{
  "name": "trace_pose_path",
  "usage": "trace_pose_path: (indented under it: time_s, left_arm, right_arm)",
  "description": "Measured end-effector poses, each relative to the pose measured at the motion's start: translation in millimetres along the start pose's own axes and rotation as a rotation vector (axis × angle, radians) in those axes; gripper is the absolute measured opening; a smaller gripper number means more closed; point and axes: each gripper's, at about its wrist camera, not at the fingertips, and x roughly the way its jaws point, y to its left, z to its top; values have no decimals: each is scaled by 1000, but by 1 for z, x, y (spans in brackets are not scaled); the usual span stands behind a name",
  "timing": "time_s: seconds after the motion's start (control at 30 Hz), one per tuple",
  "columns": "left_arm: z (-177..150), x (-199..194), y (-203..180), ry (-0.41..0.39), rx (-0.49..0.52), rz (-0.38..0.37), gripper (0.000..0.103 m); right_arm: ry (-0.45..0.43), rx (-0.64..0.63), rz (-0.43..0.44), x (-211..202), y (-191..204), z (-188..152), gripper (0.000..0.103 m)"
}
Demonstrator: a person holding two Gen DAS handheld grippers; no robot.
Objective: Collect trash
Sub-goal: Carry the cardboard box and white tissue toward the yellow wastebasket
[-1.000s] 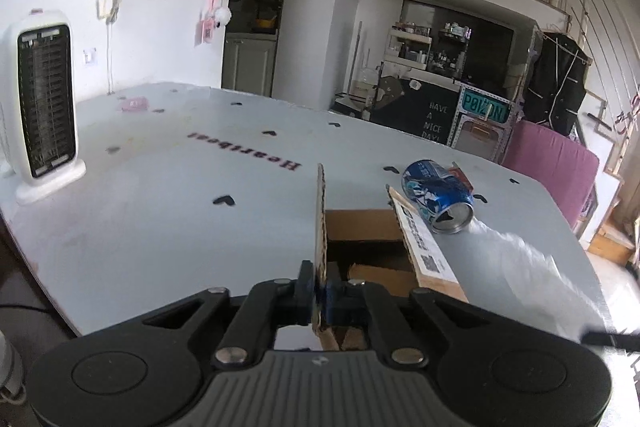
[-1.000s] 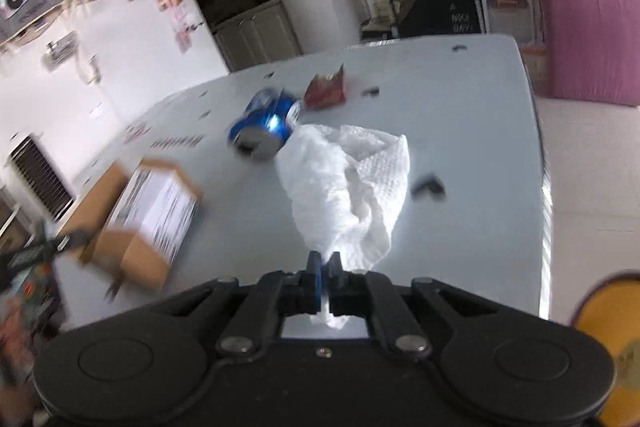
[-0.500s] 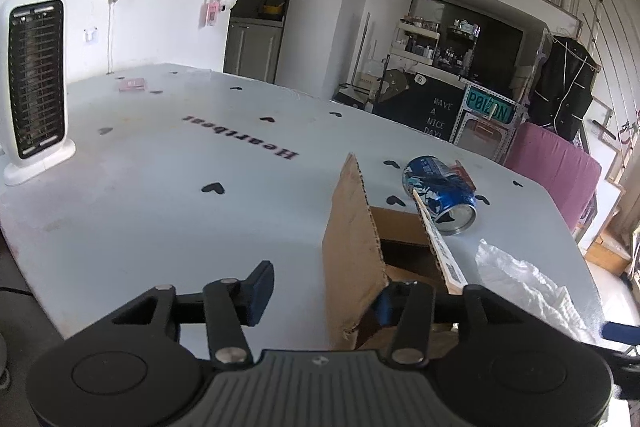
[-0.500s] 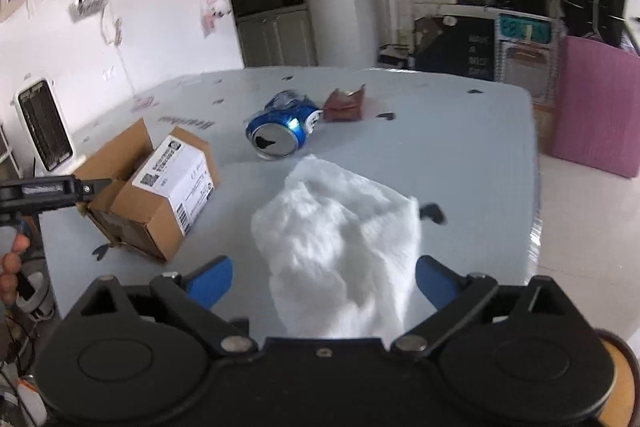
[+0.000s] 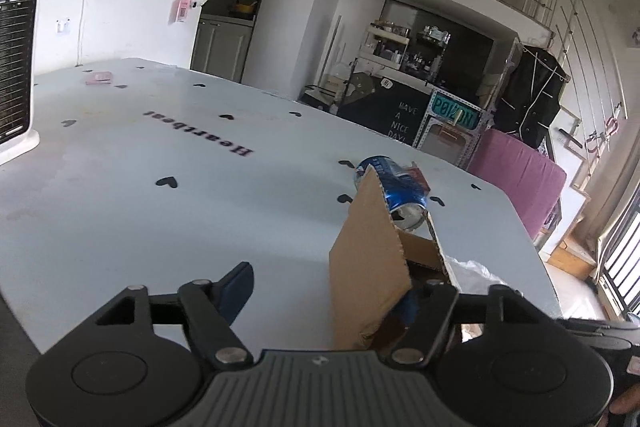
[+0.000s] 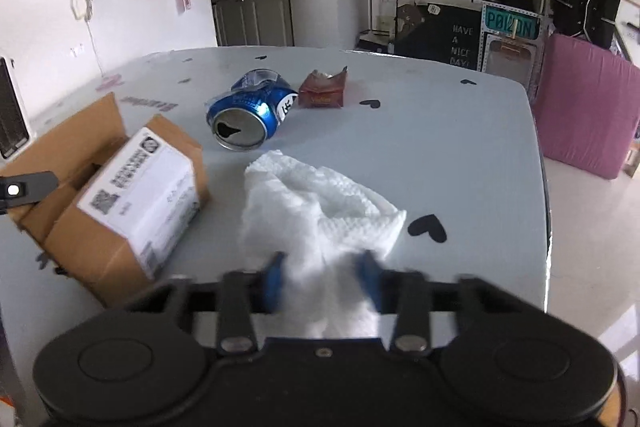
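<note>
A brown cardboard box lies on the pale table, one flap standing up. My left gripper is open, with the flap between its fingers but not gripped. A crumpled white paper towel lies right in front of my right gripper. The right fingers are blurred and partly apart on either side of the towel. A crushed blue can lies beyond the box. A small red-brown wrapper lies beside the can.
A white heater stands at the table's left edge. A pink cushioned block and a black sign rack stand on the floor beyond the table's far right edge. A small pink item lies far back.
Both grippers were shut a second ago, left on the box flap, right on the towel. Both opened. The right fingers have since moved closer together around the towel. The box now rests on the table.
</note>
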Motion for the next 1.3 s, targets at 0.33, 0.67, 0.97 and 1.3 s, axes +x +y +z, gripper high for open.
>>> trace_pose_path:
  time_s: [0.33,0.67,0.97,1.3]
  left_arm:
    - [2,-7,-16,-17,3,-19,1]
    - [12,-40,-51,-95,32,-35,1]
    - [5,-61,-101,-100,83,-70,1]
    - [-15,-70,-173,-85,139,-159,1]
  right_arm:
    - [-3,57,93,-23,-2,-8,7]
    - [-106,75,107,-81,-11,7,7]
    - [-175,113,52,-142,-41,2,7]
    - [-206,187,-47,-199,-101,-26,7]
